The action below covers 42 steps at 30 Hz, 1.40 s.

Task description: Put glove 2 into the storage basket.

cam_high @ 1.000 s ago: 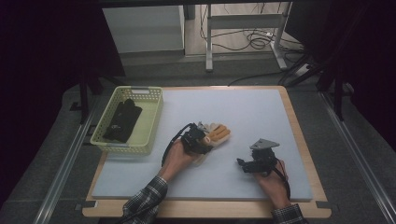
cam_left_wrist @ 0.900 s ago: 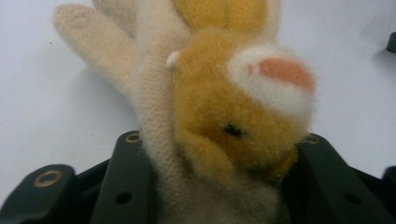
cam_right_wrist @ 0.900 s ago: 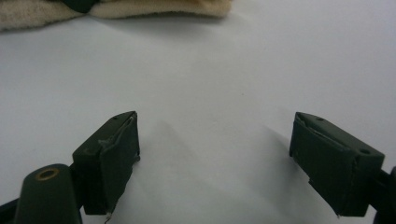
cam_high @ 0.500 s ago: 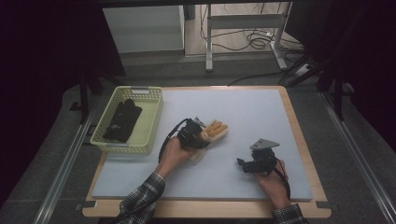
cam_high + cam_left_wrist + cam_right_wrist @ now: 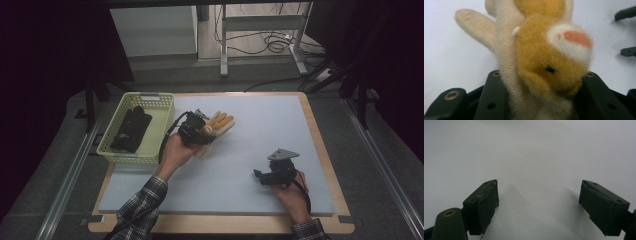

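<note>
From the high view, we see our left hand-held gripper [image 5: 200, 131] clenched on a plush glove puppet [image 5: 216, 126] beside the green basket [image 5: 159, 102], above the counter [image 5: 260, 130]; its long axis runs away from us toward the right, ears leading. Our right hand-held gripper [image 5: 261, 175] rests released. Along the left gripper view, the puppet [image 5: 541, 57] sits squeezed between the jaws, face up. Along the right gripper view, the jaws stand apart. We should keep the squeeze firm and clear the rim.

basket [image 5: 150, 131] on table [image 5: 260, 150] left edge | plush toy [image 5: 216, 126] just right of basket | glove [image 5: 131, 129] in basket
</note>
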Each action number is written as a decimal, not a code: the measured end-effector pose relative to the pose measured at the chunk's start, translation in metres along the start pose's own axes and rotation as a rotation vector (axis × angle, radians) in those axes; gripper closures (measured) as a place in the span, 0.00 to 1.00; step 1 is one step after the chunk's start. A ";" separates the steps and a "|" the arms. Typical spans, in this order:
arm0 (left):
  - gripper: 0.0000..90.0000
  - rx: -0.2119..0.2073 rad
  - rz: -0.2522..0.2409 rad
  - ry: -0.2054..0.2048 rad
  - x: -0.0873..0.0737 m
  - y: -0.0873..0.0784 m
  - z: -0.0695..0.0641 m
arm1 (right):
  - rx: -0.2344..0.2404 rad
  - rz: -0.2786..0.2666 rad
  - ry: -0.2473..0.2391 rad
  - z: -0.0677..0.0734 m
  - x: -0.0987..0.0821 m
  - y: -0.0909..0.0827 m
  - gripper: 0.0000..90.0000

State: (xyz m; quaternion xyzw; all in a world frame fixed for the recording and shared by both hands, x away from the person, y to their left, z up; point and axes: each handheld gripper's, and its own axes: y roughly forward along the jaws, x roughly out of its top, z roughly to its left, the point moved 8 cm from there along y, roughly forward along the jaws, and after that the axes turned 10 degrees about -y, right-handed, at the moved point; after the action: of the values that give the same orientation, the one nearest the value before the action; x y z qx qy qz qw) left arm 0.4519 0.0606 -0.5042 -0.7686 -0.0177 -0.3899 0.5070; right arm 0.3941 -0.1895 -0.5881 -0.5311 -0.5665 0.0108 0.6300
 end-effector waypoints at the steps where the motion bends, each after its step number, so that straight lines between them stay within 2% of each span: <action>1: 0.66 0.007 -0.005 -0.008 0.002 -0.005 0.004 | 0.000 0.000 0.000 0.000 0.000 0.000 0.17; 5: 0.66 0.031 -0.021 -0.040 0.008 -0.022 0.022 | 0.001 -0.002 0.003 0.000 0.000 0.000 0.17; 13: 0.66 0.113 -0.051 -0.106 0.010 -0.056 0.065 | 0.002 -0.001 0.004 0.000 0.000 0.000 0.17; 20: 0.65 0.193 -0.059 -0.173 -0.001 -0.078 0.108 | 0.002 -0.001 0.004 0.000 0.000 0.000 0.17; 24: 0.65 0.239 -0.055 -0.219 -0.012 -0.084 0.134 | 0.003 -0.002 0.005 0.000 0.000 0.000 0.17; 29: 0.65 0.288 -0.048 -0.278 -0.029 -0.083 0.163 | 0.003 -0.001 0.004 0.000 0.000 0.000 0.17; 33: 0.65 0.319 -0.027 -0.311 -0.043 -0.077 0.181 | 0.003 -0.002 0.005 0.000 0.000 0.000 0.17; 37: 0.64 0.334 0.001 -0.322 -0.050 -0.067 0.190 | 0.004 -0.002 0.006 0.000 0.000 0.000 0.17; 42: 0.64 0.353 0.057 -0.323 -0.054 -0.047 0.195 | 0.001 -0.002 0.003 0.000 0.000 0.000 0.17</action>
State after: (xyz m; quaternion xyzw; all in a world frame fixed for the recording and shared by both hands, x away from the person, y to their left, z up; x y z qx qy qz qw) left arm 0.5079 0.2583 -0.5367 -0.7205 -0.1449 -0.2385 0.6349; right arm 0.3941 -0.1892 -0.5882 -0.5302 -0.5661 0.0094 0.6311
